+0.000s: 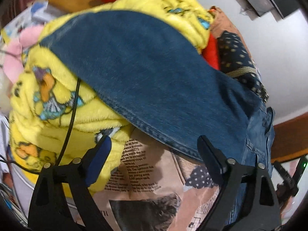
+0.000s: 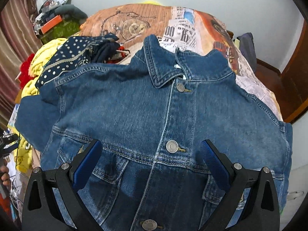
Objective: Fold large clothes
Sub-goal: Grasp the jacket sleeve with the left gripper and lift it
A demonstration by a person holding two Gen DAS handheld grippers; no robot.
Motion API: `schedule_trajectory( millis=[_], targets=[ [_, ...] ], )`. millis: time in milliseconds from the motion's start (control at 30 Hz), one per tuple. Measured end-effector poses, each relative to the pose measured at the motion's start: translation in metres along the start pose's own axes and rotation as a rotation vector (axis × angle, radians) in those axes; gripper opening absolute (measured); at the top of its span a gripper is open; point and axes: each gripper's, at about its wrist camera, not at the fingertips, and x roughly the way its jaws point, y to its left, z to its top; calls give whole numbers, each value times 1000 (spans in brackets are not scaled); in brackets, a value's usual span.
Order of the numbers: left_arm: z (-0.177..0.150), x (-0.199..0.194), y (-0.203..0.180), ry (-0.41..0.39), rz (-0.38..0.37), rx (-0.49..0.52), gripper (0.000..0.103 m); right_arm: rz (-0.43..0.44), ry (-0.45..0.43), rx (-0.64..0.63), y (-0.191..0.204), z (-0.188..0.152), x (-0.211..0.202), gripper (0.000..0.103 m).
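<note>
A blue denim jacket (image 2: pixel 154 105) lies front up and buttoned on the bed, its collar (image 2: pixel 163 71) at the far end. My right gripper (image 2: pixel 151 148) hovers open just over the chest, its blue pads (image 2: pixel 86 165) either side of the button placket, with nothing clamped. In the left wrist view one denim sleeve (image 1: pixel 146 73) spreads across a yellow blanket. My left gripper (image 1: pixel 154 148) stands open at the sleeve's stitched lower edge (image 1: pixel 173 142). That hem runs between the fingertips, but the pads (image 1: pixel 98 161) do not press on it.
The bed carries a newspaper-print sheet (image 1: pixel 138 173). A yellow cartoon fleece blanket (image 1: pixel 50 100) is heaped to the left under a thin black cable (image 1: pixel 71 119). Navy dotted cloth (image 2: pixel 77 55) and red fabric (image 1: pixel 210 53) lie beside the jacket. Clutter (image 2: pixel 55 17) sits at the back left, wooden furniture (image 2: pixel 294 84) at the right.
</note>
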Motion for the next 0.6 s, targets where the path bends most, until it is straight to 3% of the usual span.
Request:
schedule_trajectory(
  millis=[133,267,333,433,533,600],
  targets=[
    [11,22,9,31,-56,-56,81,-6,-1,8,-3,2,0,101],
    [22,34,6,33,-26,-49,75,3,-4,28,-4,1,-4,101],
    [26,37,-1,4,28,-5,72,14,-5,31,-2,0,-6,101],
    [32,40,-11,-28,135,41,54,17,-8,10,4,-1,-11,101],
    [35,32,-16,-79,193,53,36,17,-13,-12,8,-1,-15,101],
    [35,24,-24,-112,241,74,30,16,-17,-21,9,-2,-17,101]
  ],
)
